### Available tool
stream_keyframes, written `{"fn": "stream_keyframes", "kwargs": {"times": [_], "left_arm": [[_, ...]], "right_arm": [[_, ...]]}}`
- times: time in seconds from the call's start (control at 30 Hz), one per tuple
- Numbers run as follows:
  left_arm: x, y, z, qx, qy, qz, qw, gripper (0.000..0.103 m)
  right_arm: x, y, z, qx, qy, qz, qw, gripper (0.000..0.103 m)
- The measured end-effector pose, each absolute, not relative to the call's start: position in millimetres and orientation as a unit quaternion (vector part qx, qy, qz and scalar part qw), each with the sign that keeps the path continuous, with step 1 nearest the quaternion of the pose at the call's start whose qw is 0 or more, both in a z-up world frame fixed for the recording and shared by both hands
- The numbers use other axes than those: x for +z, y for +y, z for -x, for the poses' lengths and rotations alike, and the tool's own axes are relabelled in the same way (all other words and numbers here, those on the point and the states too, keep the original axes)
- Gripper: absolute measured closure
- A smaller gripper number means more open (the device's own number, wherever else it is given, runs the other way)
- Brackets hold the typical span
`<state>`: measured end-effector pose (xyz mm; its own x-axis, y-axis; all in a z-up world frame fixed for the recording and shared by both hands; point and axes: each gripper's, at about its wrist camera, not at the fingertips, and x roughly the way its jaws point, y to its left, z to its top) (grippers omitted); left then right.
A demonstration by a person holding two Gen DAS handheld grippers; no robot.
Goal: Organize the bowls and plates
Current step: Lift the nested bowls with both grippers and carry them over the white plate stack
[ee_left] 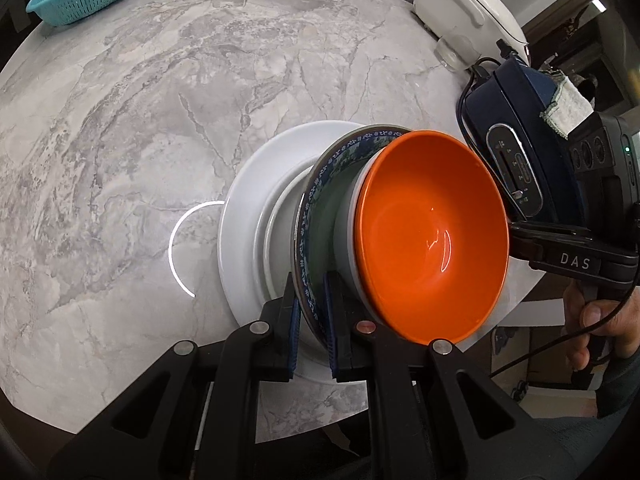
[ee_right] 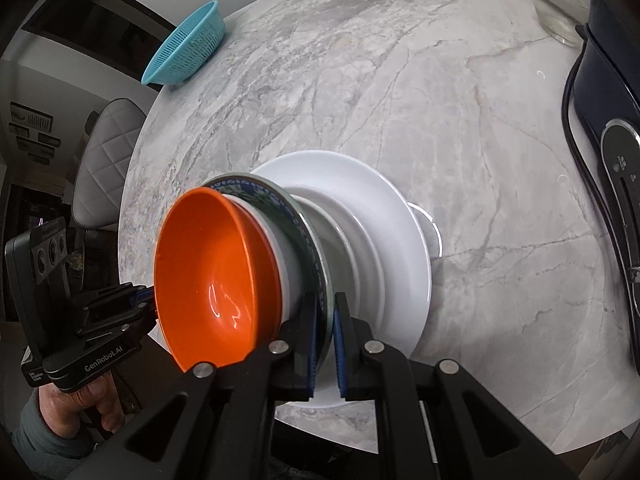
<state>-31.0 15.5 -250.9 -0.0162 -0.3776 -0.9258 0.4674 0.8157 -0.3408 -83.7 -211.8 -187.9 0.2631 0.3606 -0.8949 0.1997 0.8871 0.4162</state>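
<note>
Marble bench carries white plate; above it, blue-patterned plate with nested orange bowl, rim pinched between nearly closed left tool and right tool.

Left gripper reaching forward, blue-padded fingers closed on the rim of the blue-patterned plate, one pad on each face. Right gripper mirrored from the opposite side, fingers pinching the same rim, narrow gap between pads. Left hand wrapped round its gripper's handle, grey sleeve at the wrist. Right hand curled round the other handle, thumb forward. Both grippers level, pointing toward each other.
</note>
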Motion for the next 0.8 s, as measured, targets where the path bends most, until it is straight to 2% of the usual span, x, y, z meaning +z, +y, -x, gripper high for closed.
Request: {"fn": "stream_keyframes", "kwargs": {"times": [0.43,0.8], "left_arm": [[-275,11,27,-0.288,0.656,-0.046,0.696,0.093],[-275,11,28,-0.276,0.648,-0.048,0.709,0.093]], "right_arm": [[-212,-216,83,0.054,0.618,-0.234,0.749,0.092],[-210,-213,85,0.061,0.607,-0.219,0.762,0.092]]}}
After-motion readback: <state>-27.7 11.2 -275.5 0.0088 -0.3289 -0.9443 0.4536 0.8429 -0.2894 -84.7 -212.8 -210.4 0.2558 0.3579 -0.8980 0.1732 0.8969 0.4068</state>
